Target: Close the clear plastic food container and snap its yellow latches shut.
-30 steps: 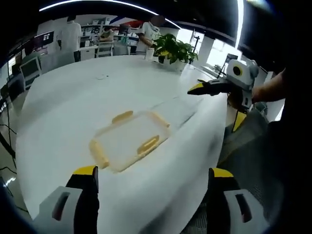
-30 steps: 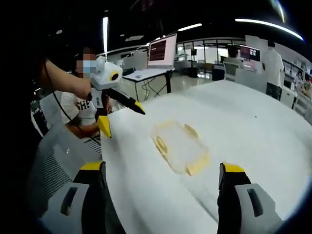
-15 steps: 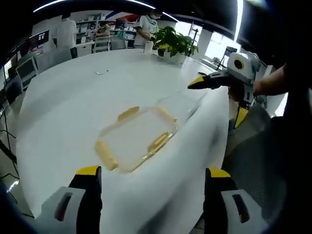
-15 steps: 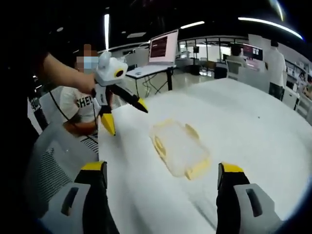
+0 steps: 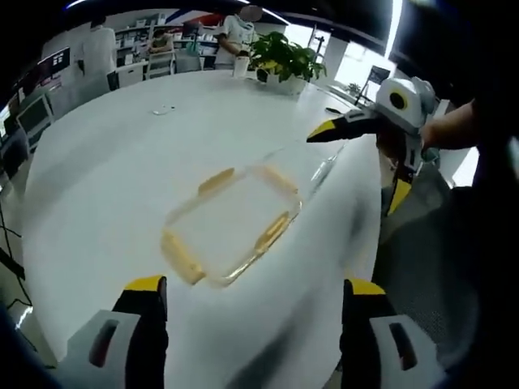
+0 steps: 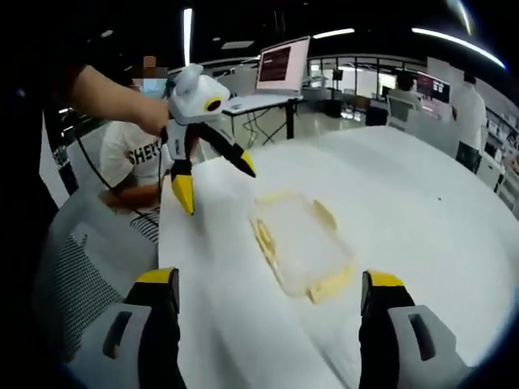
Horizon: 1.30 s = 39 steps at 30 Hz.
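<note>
Both tongs have advanced toward the clear rectangular plastic food container with yellow latches [image 5: 233, 223] [image 6: 301, 241], which lies flat on the white round counter [image 5: 105, 162]. Left tongs [image 5: 251, 328] and right tongs [image 6: 272, 324] are spread wide, holding nothing.

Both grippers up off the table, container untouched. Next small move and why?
Probably lower the right gripper toward the clear container and its near yellow latch. Both grippers hang open above the white table, the left gripper beside the container's far end, neither touching it, and the latches look splayed outward, not snapped down.
</note>
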Available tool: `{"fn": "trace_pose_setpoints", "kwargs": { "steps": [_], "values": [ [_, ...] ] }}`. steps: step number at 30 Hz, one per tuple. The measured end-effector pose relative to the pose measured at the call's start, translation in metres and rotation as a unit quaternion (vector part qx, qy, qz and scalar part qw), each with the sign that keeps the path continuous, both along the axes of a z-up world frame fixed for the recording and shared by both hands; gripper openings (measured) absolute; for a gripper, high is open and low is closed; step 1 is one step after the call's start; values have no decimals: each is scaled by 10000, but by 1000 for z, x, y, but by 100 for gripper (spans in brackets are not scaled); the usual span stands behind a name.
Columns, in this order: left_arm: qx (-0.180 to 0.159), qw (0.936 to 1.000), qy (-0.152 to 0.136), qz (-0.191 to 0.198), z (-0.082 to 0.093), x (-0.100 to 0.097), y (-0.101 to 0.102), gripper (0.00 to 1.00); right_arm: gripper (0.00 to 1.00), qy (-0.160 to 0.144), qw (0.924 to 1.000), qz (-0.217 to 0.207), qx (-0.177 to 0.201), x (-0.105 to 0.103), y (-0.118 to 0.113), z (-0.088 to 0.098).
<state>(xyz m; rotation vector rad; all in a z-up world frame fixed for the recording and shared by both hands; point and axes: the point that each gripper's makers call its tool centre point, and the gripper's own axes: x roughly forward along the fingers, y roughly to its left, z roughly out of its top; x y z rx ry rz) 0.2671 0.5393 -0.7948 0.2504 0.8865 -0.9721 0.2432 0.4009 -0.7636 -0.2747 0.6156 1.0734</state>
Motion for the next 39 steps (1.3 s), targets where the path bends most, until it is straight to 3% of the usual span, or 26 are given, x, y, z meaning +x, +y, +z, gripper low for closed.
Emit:
{"fn": "trace_pose_setpoints", "kwargs": {
  "steps": [14,24,27,33,39],
  "values": [
    [324,9983,-86,-483,-5,13,-1,89,89,-60,9994,130,-307,22,-3,-5],
    [586,9950,-60,-810,-17,24,0,88,86,173,9983,336,-447,24,-1,-12],
    [727,9924,-83,-994,-21,25,2,88,86,52,9972,478,-576,27,0,-14],
    [741,9916,-43,-1063,-25,32,6,86,86,103,9962,555,-662,33,2,-19],
    [1001,9844,-111,-1443,-31,36,8,84,86,171,9938,654,-877,42,3,-27]
  ]
}}
